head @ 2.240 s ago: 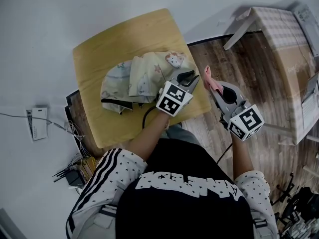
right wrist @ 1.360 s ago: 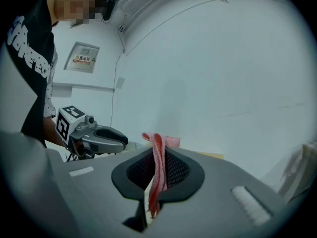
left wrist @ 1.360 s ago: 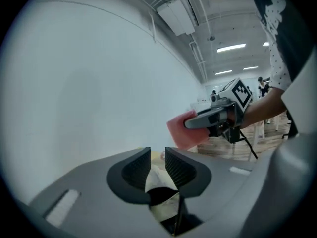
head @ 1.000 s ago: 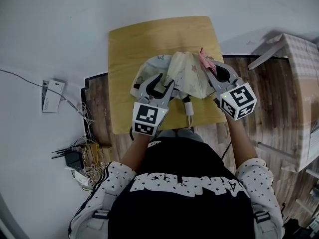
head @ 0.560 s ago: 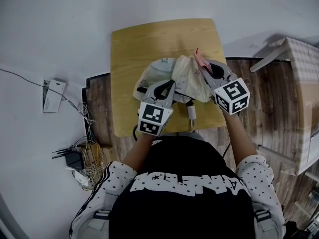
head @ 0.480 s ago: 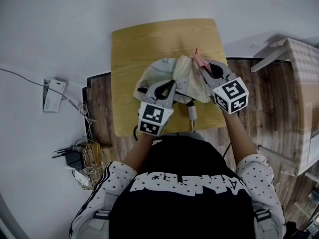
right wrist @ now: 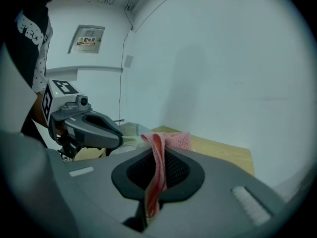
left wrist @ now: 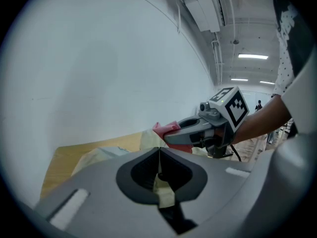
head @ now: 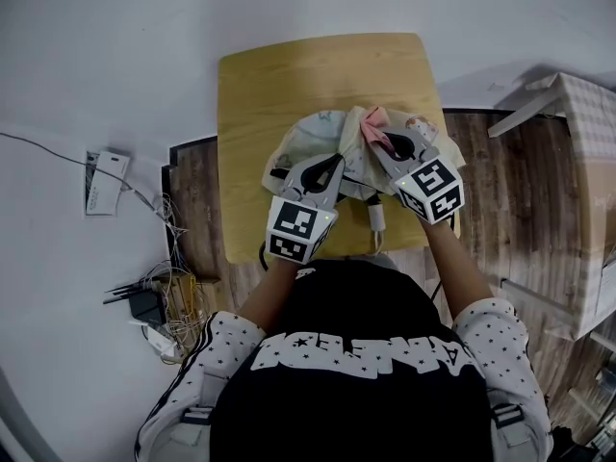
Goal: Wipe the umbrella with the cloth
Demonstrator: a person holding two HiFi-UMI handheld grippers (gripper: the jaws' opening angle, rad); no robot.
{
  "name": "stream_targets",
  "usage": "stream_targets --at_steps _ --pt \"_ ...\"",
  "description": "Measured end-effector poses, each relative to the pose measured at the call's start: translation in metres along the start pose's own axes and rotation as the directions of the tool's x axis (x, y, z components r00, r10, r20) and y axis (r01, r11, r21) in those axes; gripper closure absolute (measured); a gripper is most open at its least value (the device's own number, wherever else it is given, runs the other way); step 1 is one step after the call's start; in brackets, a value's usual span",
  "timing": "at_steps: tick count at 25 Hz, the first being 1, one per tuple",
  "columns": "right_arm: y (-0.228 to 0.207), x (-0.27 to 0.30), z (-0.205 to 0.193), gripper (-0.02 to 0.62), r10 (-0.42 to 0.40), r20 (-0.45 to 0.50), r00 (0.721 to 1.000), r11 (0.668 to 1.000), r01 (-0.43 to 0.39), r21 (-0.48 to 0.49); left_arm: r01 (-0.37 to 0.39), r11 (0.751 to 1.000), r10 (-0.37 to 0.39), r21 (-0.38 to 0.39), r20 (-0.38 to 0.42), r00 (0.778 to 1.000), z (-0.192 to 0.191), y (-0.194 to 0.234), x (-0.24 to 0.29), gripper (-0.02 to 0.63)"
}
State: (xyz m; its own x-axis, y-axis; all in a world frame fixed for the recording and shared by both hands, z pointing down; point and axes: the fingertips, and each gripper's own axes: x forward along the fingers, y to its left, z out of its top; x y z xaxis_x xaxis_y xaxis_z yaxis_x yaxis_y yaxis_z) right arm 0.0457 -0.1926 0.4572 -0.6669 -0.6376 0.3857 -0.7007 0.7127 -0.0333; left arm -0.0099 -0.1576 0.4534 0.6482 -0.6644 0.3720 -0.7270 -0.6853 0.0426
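The folded umbrella (head: 306, 144), pale fabric with cartoon prints, lies on the small wooden table (head: 308, 75); its white handle (head: 377, 218) points toward the near edge. My left gripper (head: 336, 164) is shut on a fold of the umbrella's yellowish fabric (left wrist: 162, 185), pinched between the jaws of the left gripper (left wrist: 159, 151). My right gripper (head: 372, 143) is shut on the pink cloth (head: 374, 121) and holds it over the umbrella's right side. The pink cloth (right wrist: 159, 165) hangs between the closed jaws of the right gripper (right wrist: 157, 148). Whether the cloth touches the fabric is hidden.
A checked, cloth-covered box (head: 582, 133) stands on the wood floor at the right. Cables and a power adapter (head: 144, 306) lie on the floor at the left, with a white device (head: 104, 181) near them. A white wall runs behind the table.
The left jaws, open a second ago, have shut on the umbrella fabric. The right gripper has carried the pink cloth down and leftward onto the umbrella's right side.
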Motion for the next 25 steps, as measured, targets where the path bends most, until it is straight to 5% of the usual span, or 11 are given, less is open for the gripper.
stream_targets --at_steps 25 --pt "0.106 -0.011 -0.031 0.572 0.222 -0.066 0.973 0.975 -0.223 -0.009 0.002 1.0 -0.002 -0.002 0.015 1.0 -0.002 0.004 -0.011 0.601"
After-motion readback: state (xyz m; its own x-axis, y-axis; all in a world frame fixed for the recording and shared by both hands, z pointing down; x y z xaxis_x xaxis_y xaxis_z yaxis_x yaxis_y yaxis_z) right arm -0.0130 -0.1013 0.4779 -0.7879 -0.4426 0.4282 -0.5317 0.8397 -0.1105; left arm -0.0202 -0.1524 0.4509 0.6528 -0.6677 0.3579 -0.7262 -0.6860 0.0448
